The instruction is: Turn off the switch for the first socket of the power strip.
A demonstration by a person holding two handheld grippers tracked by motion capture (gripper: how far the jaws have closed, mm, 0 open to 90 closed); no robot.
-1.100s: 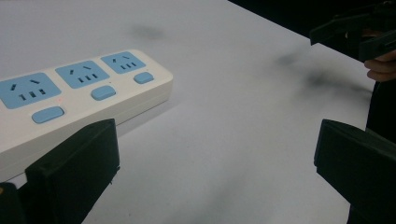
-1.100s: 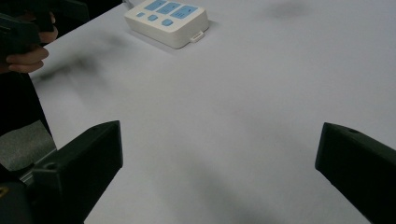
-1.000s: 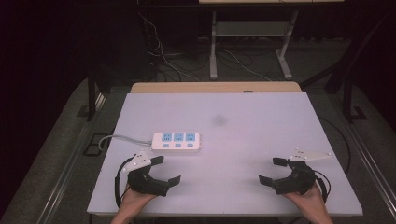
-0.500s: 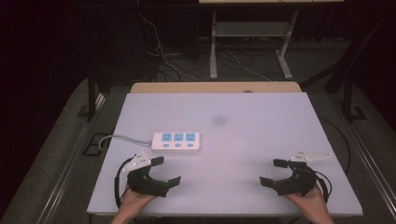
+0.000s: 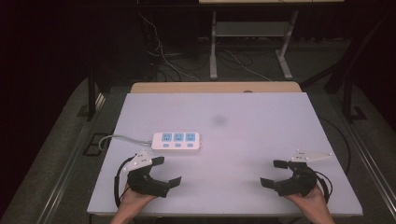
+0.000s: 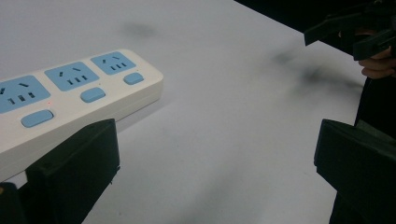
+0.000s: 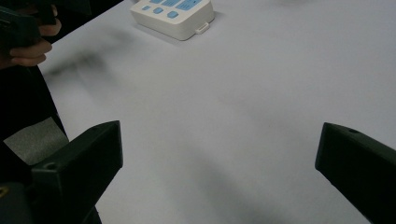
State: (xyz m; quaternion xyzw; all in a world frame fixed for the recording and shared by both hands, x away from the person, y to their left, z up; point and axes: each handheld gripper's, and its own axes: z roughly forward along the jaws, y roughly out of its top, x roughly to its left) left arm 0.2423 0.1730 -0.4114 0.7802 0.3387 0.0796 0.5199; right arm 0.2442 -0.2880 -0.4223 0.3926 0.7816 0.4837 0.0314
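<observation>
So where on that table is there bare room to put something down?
Nearly everywhere. The far half of the table beyond the power strip is bare, as is the stretch between the left gripper and right gripper. The near left corner, around strip and left gripper, is tightest.

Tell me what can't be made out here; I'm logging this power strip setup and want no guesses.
- Power strip: its cable drops over the table edge in the high view, so the plug end is hidden.
- Its left end is cut off by the frame edge in the left gripper view.
- Socket markings: too small in the high view.
- Dark smudge: stain or shadow, unclear.
</observation>
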